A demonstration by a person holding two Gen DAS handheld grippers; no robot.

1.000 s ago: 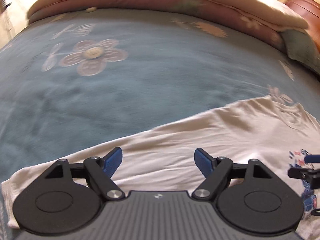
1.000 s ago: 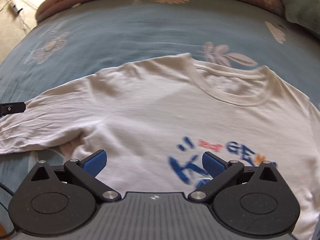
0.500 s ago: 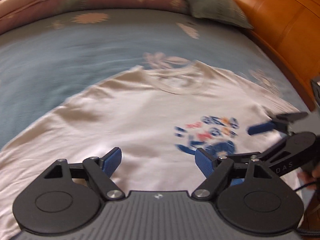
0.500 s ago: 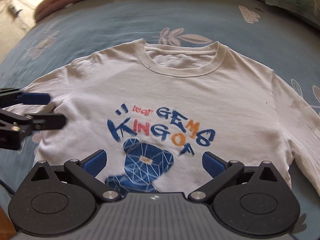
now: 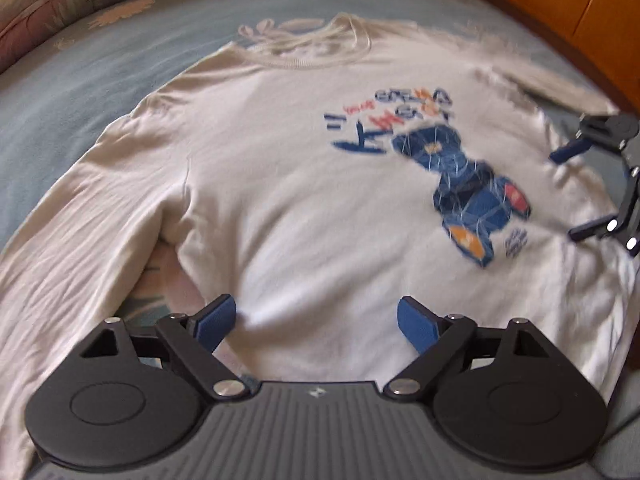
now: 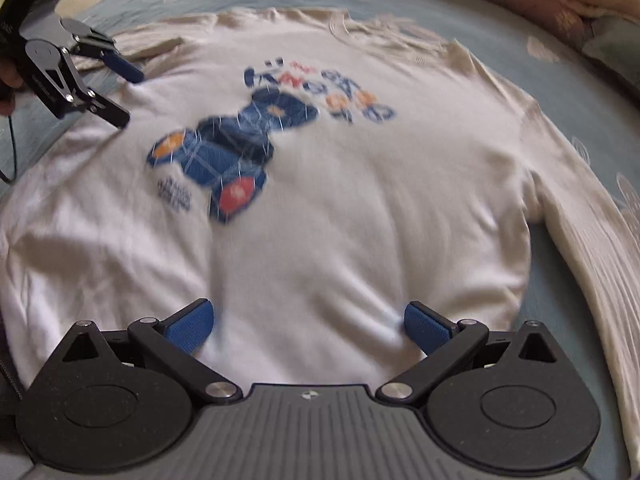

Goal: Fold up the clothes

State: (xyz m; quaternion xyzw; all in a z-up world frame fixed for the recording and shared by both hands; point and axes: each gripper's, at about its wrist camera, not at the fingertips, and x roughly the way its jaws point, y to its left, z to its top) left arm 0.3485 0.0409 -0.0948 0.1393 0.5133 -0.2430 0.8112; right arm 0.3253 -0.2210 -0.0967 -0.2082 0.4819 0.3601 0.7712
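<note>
A white long-sleeved shirt with a blue bear print lies spread flat, front up, on the bed; it also shows in the right wrist view. My left gripper is open and empty, low over the shirt's lower body near the hem. My right gripper is open and empty over the hem on the other side. Each gripper shows in the other's view: the right gripper at the far right, the left gripper at the upper left, both open.
The shirt lies on a blue flowered bedsheet. A folded floral quilt runs along the far side. A wooden bed frame borders the bed. The sleeves stretch out to both sides.
Both grippers have swung over the shirt's sleeves and chest down to its lower body and now sit close above the hem, facing the collar. Both stayed open.
</note>
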